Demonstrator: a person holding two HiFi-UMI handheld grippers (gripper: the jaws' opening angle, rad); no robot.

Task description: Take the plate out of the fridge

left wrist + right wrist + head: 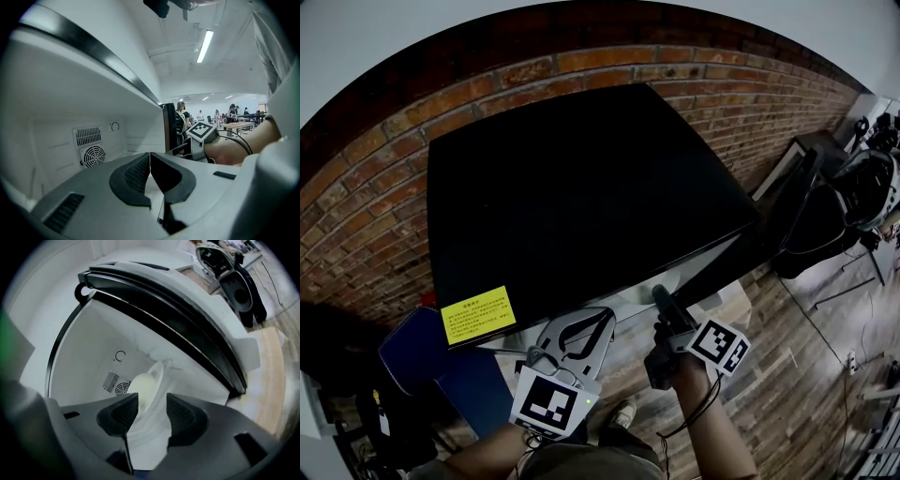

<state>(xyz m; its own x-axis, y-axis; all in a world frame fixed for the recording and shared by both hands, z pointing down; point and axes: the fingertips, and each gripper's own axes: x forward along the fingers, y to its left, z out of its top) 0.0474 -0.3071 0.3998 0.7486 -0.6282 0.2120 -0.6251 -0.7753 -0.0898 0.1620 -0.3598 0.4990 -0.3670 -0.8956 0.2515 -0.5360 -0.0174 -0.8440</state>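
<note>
From above, the black fridge (pixel 581 187) stands against a brick wall, and both grippers are at its open front. My right gripper (pixel 659 294) reaches into the white interior, rolled on its side. A white plate (pixel 158 373) carrying a pale rounded lump (pixel 143 385) runs edge-on between the jaws of my right gripper (pixel 152 411), which are closed to a narrow gap around its near rim. My left gripper (pixel 602 315) is beside it and holds nothing. In its own view my left gripper (pixel 150 161) is shut, pads touching, and faces the back wall's fan grille (pixel 93 155).
A brick wall (pixel 356 216) rises behind the fridge. A blue object (pixel 422 347) stands at its lower left. Black chairs and gear (pixel 825 216) stand to the right on the wooden floor (pixel 787 375). The fridge's dark door frame (pixel 187 329) arches over the plate.
</note>
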